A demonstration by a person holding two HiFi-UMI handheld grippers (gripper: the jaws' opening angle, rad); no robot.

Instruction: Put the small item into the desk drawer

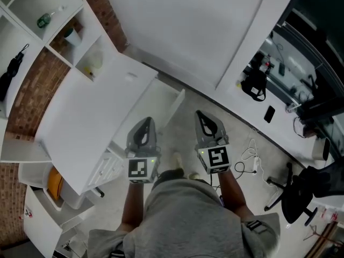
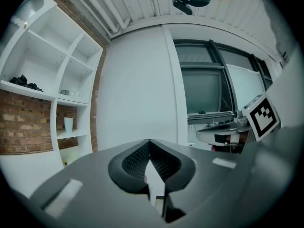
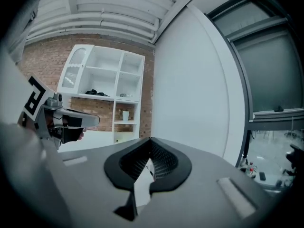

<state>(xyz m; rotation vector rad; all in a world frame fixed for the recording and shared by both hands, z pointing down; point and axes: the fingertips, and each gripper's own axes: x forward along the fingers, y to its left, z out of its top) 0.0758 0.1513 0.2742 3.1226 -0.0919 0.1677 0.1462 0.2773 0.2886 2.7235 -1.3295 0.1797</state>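
The grey left gripper (image 1: 145, 123) and right gripper (image 1: 203, 120), both pressed together on nothing, hang level beside the white desk's (image 1: 91, 122) open white drawer (image 1: 161, 104), seemingly awaiting loading; no view shows the small item

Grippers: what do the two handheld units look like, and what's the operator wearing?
They match. The left gripper and right gripper have grey bodies and black curved tongs that taper to a tip, ribbed inside. Each carries a white cube with black square markers, left and right. No cables show. The person wears a grey top with no sleeves over the forearms.
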